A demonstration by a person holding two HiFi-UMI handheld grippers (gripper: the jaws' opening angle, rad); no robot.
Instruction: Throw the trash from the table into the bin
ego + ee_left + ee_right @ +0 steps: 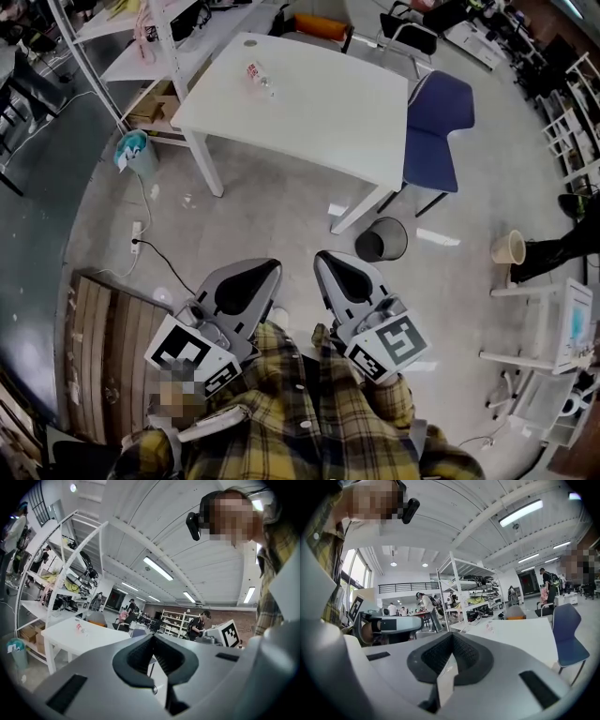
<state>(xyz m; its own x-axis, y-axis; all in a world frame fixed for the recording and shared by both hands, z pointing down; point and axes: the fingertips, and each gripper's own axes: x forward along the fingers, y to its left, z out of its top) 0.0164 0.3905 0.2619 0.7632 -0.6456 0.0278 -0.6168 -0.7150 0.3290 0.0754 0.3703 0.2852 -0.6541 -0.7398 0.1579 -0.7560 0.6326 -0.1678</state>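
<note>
Head view: tabletop trash (258, 77) (perhaps diagonal)

Too small to name on the tabletop (319, 103): trash (255, 75), perhaps a crumpled clear bottle with red print. Barely a speck in both gripper views. Lost in shadow: inside of the bin (401, 246). Partly behind the tabletop's corner: blue chair (436, 122). Cut by the right edge: white rack (572, 328).

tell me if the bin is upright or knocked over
Upright. The black bin stands on the floor by a leg of the white table, its round open mouth facing up toward the head view.
</note>
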